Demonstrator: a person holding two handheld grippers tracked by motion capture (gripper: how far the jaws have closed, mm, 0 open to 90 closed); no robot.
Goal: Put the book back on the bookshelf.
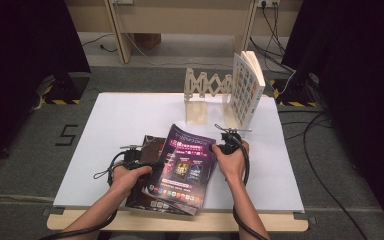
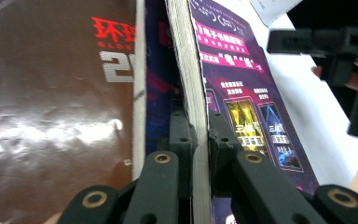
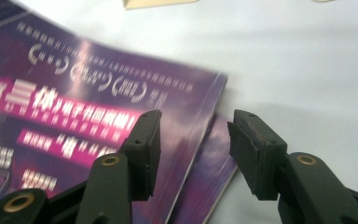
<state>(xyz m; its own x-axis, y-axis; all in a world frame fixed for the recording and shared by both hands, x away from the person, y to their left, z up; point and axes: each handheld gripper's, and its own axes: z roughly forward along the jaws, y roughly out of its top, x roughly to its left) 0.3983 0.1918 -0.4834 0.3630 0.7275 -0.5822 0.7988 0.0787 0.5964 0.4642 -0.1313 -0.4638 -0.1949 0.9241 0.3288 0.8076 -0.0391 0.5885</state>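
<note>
A: Report the left gripper [image 1: 147,161].

B: In the left gripper view its jaws are clamped on the page edge of the purple magazine [image 2: 242,93]. One pad sits under the cover, the other on top. In the high view the gripper meets the magazine at the magazine's 9 o'clock edge.

A: Position of the magazine?

B: Near edge of the white table [image 1: 120,120], slightly left of centre, tilted with its top toward 1 o'clock. It lies over a brown magazine [image 1: 147,145], which shows out at 9 to 10 o'clock. A second purple cover [image 3: 205,177] shows beneath its edge in the right gripper view.

A: Right gripper [image 1: 223,146]?

B: Jaws apart, nothing between the pads. In the right gripper view the magazine's edge lies beneath the gap, with the left pad over the cover and the right pad over bare table. In the high view it sits at the magazine's 3 o'clock edge.

A: Other items?

B: A wooden rack [image 1: 205,95] at 12 o'clock from the magazine, far side of the table. A book [image 1: 247,87] stands upright against the rack's right end.
</note>
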